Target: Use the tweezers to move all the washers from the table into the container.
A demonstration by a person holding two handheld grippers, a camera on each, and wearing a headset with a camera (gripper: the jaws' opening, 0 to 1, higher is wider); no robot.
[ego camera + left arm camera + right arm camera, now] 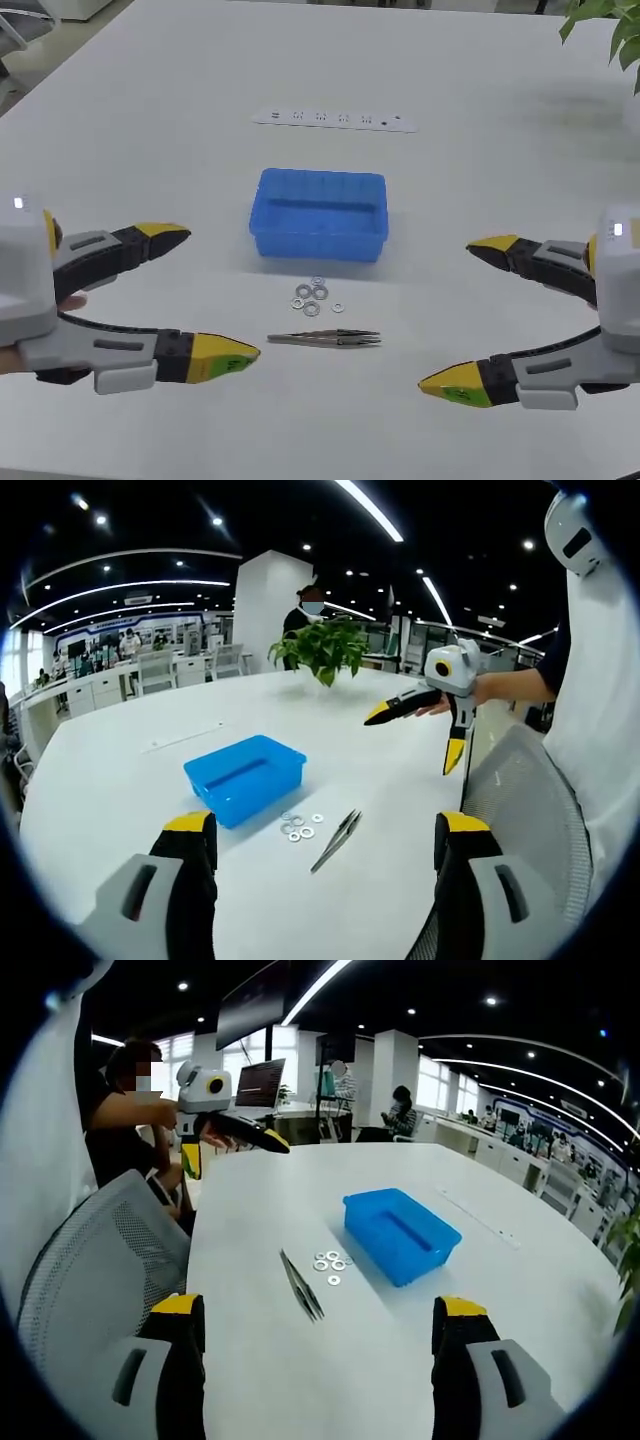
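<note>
A blue container [320, 215] stands at the table's middle, also visible as the container [245, 775] and the container [400, 1232]. Several small washers [315, 297] lie just in front of it, washers [298, 827], washers [333, 1262]. Metal tweezers [325, 339] lie flat on the table nearer me, tweezers [336, 840], tweezers [301, 1286]. My left gripper [218, 293] hovers open to the left of them, holding nothing. My right gripper [448, 314] hovers open to the right, also holding nothing. Each shows in the other's view: right gripper [409, 745], left gripper [238, 1160].
A white power strip [333, 120] lies behind the container. A green plant [610, 25] stands at the far right corner. A grey mesh chair [90, 1270] sits at the table's near edge. The white table [150, 130] is wide around the objects.
</note>
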